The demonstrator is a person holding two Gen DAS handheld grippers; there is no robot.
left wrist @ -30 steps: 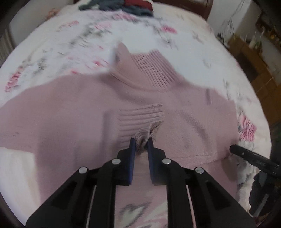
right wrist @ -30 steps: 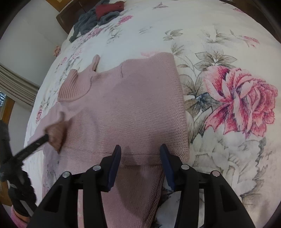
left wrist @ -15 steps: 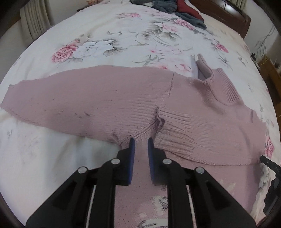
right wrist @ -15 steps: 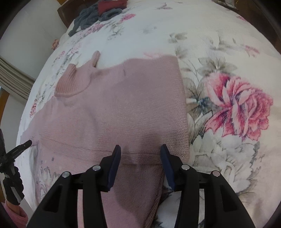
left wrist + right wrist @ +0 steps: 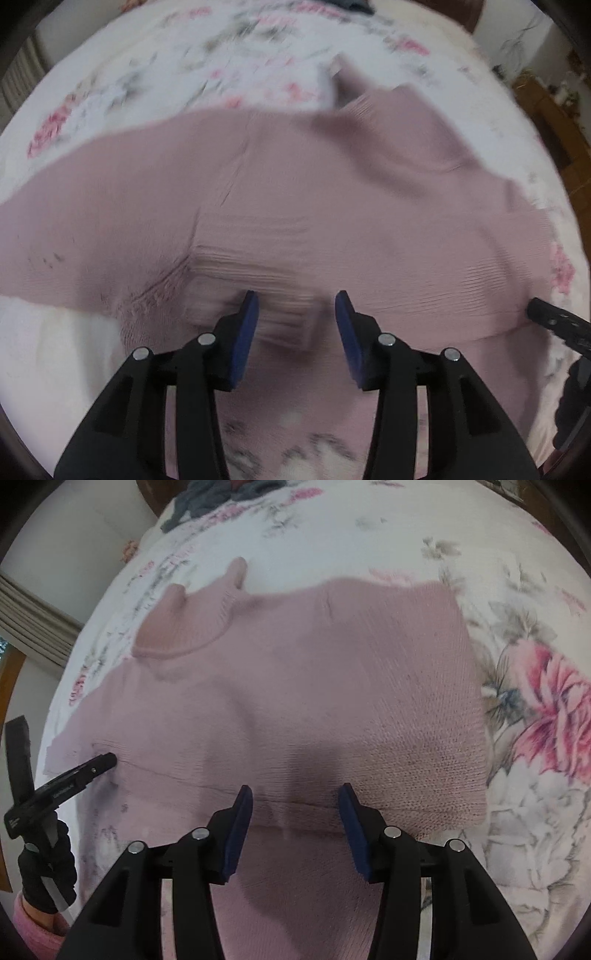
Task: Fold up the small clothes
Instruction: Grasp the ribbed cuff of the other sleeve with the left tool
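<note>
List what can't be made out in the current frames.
- Sweater hem: cut off by the bottom edge and hidden by the left gripper, left wrist view.
- Knit detail: motion-blurred in the left wrist view.
- Clothes pile: small and cropped by the top edge, right wrist view.
- Sweater's left sleeve end: beyond the left edge.

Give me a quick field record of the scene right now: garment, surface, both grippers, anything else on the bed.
garment: pink knit turtleneck sweater, lying on the bed, one sleeve folded across the body
surface: floral bedsheet
left gripper: open, over the ribbed cuff, holding nothing
right gripper: open, over the folded edge, holding nothing
other: pile of dark clothes at the far end
</note>
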